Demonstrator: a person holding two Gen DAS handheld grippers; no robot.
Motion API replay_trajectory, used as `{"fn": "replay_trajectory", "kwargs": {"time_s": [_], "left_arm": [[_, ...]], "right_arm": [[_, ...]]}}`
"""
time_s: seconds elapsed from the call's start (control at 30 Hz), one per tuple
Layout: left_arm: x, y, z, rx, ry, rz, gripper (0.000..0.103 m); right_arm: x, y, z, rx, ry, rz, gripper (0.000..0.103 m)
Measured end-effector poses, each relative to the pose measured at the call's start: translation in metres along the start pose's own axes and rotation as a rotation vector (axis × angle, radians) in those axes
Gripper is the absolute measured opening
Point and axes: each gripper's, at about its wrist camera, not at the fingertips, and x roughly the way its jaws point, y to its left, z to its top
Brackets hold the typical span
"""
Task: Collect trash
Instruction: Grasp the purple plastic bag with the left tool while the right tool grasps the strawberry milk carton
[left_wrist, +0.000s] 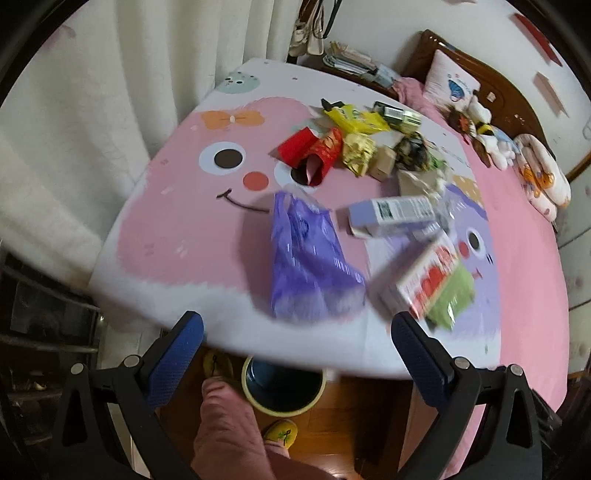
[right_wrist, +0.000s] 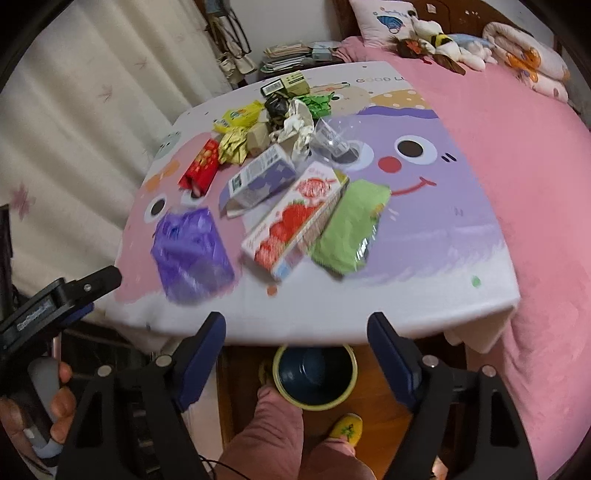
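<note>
Jaws on both grippers are standing wide open and holding nothing: the left gripper (left_wrist: 297, 354) and right gripper (right_wrist: 297, 356) are hovering over the near edge of the bed (right_wrist: 535, 206), above the bin (right_wrist: 315, 373) on the floor. Trash is lying on the bed: a purple bag (right_wrist: 192, 251) nearest, a strawberry box (right_wrist: 295, 221) and green packet (right_wrist: 349, 227) beside it, with wrappers piled behind. Collecting seems barely begun. Next, one gripper is likely needing to descend and close on a near item, probably the bag, before dropping it in the bin.
</note>
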Motion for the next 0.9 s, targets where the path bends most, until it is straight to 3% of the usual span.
{"fn": "replay_trajectory", "kwargs": {"time_s": [0.23,0.43,0.6,0.67,0.7,0.73,0.9], "left_arm": [[0.078,-0.004,0.042,0.017,0.146,0.016,0.101],[0.132,-0.005,0.058,-0.001,0.241,0.003,0.098],[0.149,-0.011,0.058,0.033,0.241,0.006,0.075],[0.149,-0.017,0.057,0.071,0.221,0.024,0.05],[0.15,-0.019,0.057,0.085,0.218,0.02,0.044],[0.15,-0.02,0.057,0.089,0.217,0.013,0.032],[0.134,-0.029,0.059,0.132,0.159,0.019,0.015]], "right_arm": [[0.054,0.0,0.05,0.134,0.061,0.038,0.079],[0.104,0.0,0.078,0.214,0.128,0.015,0.079],[0.132,0.005,0.086,0.216,0.167,-0.039,0.079],[0.138,0.007,0.085,0.214,0.174,-0.058,0.072],[0.139,0.007,0.085,0.221,0.171,-0.053,0.072],[0.139,0.007,0.084,0.222,0.164,-0.056,0.071],[0.129,0.007,0.082,0.222,0.157,-0.038,0.062]]}}
